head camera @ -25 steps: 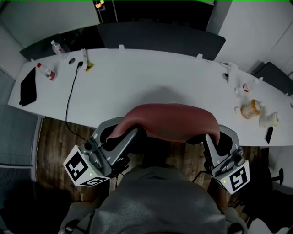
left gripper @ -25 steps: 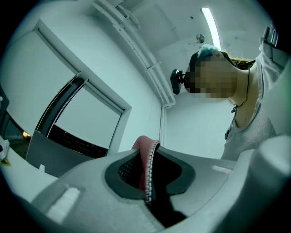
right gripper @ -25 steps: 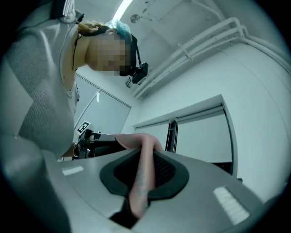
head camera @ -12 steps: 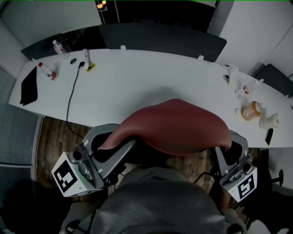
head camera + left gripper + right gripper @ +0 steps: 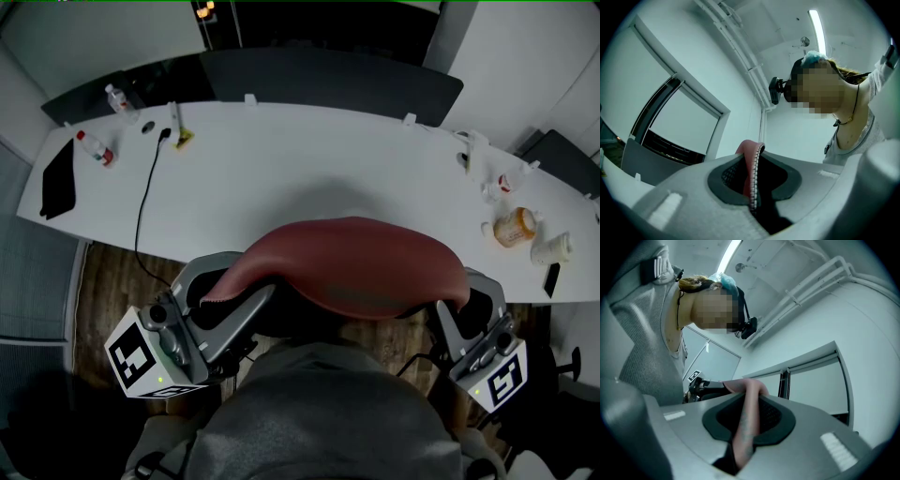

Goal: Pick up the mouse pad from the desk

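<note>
Mouse pad (image 5: 352,267) bows, pinched in my left gripper (image 5: 753,185) and right gripper (image 5: 746,427); level, matched hands prevent slipping.

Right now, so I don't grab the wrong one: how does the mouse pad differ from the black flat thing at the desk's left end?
The mouse pad is reddish, the black thing black. The mouse pad is bowed, clamped by left tongs and right tongs clear of the desk; the black thing lies flat on it. Both look thin.
</note>
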Tool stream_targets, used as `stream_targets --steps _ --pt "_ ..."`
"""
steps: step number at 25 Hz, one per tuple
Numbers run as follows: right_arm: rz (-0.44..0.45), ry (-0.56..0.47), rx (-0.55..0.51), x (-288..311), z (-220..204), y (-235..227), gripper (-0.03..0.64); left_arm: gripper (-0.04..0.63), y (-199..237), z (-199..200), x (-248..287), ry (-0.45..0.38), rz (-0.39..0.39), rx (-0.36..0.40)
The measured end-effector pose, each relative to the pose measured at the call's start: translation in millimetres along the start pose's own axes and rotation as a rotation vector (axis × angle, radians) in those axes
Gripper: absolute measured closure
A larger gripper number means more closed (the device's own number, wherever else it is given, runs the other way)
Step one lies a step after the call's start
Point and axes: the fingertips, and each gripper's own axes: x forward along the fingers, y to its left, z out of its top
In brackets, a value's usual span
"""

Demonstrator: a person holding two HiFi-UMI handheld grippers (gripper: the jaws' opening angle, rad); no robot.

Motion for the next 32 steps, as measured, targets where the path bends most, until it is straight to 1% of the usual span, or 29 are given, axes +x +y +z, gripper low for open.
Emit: stream_targets --steps 3,10,17,32 --pt "0.001 -0.006 -0.004 -0.2 -0.6 -0.5 0.561 0.529 0.1 0.7 1.1 -0.008 -0.008 0.007" --pt "0.017 -0.014 -0.021 0.1 -2.7 -1.9 0.561 0.529 4.0 -1.3 2.4 -0.003 -0.001 0.002" --pt "0.022 -0.016 -0.009 1.8 -4.2 -6.4 0.561 0.529 5.7 0.1 6.6 -0.002 -0.010 0.011" --pt "0.025 -0.028 -0.022 2.1 -3.0 -11.1 0.560 0.529 8.4 1.9 12.2 -0.024 -0.017 0.026"
